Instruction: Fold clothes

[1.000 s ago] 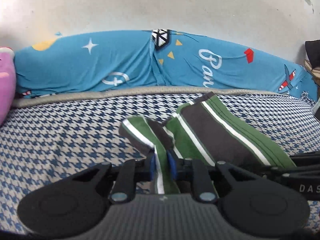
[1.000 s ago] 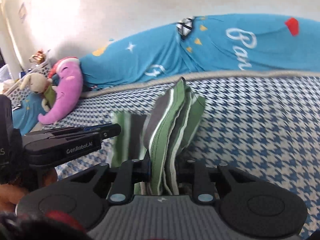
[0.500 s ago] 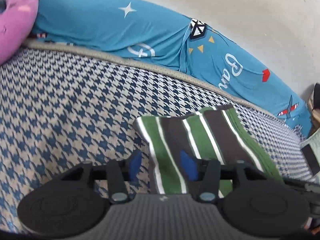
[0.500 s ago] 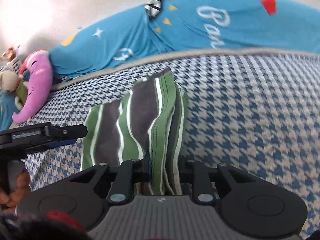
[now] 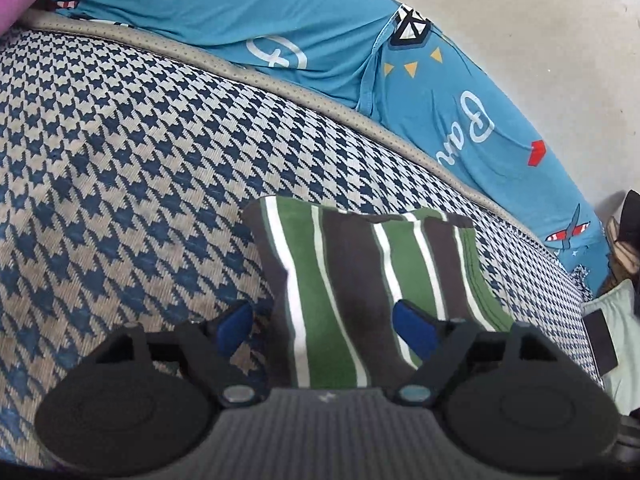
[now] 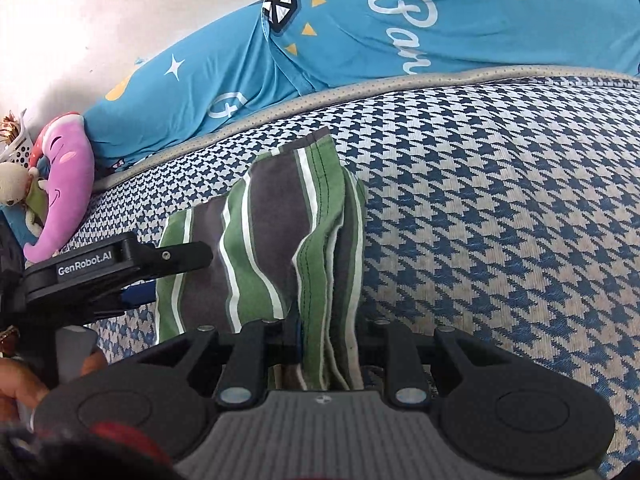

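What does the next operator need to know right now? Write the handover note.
Left tongs: open, blue pads either side of the striped garment, not gripping.
Right tongs: shut on the garment's bunched right edge, layers stacked between the fingers.
Garment: green, brown and white stripes, folded into a compact rectangle on the houndstooth bed cover.
Done: the folds appear made.
Left: release the right edge, flatten it, probably set the piece aside.
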### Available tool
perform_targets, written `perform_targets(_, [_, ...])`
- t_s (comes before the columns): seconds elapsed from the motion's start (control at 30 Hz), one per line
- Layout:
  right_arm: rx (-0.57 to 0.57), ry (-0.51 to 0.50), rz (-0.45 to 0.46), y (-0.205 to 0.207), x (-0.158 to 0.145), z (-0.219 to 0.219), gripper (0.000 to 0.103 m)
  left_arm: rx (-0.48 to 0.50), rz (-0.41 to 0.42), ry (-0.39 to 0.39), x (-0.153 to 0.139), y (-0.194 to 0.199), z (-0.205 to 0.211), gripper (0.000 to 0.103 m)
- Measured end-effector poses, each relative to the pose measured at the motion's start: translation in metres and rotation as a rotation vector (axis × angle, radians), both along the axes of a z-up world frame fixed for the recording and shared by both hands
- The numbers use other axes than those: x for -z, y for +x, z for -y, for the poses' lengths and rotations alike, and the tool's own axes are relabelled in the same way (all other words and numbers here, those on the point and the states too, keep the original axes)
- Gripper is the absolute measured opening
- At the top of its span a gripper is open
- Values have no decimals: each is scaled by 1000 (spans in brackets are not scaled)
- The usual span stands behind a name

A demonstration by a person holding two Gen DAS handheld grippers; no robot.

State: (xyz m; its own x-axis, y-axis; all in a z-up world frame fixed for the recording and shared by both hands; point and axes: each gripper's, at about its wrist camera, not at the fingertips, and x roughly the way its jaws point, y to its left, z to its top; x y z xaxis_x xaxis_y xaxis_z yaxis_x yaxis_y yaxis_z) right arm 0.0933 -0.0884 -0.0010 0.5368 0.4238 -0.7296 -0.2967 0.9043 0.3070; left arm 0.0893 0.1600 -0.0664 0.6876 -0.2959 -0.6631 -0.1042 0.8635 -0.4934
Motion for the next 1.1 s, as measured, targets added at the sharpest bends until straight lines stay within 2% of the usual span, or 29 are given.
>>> perform_targets(0.07, [3,4,-5,1,0,1,21,9,5,1,-1,2,3,94])
perform_targets(0.13, [7,10,-11,1,1,2,21,9,7,1,-1,4,6,99])
perform_targets(0.33, [10,16,-12,-2,-1,3,21,12,13,38,-4,7,14,99])
perform_targets(0.4, [13,16,-11,-2,-1,3,21,12,20,35,-4,6,14,93])
perform_targets(0.47, [19,20,-15,-1,-1,4,21,28,20,14,-4,6,12,70])
perform_targets(0.53, [27,26,-21,1,0,6,22,36,25,12,-3,3,11,64])
perform_targets(0.67, [39,32,-30,3,1,8,22,42,20,-38,0,-1,6,63])
perform_targets(0.77, [37,28,-31,4,2,6,22,42,23,-82,1,-1,1,74])
perform_targets(0.9, [25,45,-28,6,0,6,26,45,32,-34,-3,2,9,73])
perform_targets(0.93, [19,54,-25,6,-1,7,26,47,35,-25,-3,2,10,66])
perform_targets(0.97, [15,68,-26,8,-1,8,27,51,36,-22,-3,2,11,55])
perform_targets(1.03, [7,97,-33,12,-2,10,31,58,38,-15,-3,2,13,50])
perform_targets(1.1, [11,115,-40,16,0,11,32,66,40,-9,-3,3,14,50])
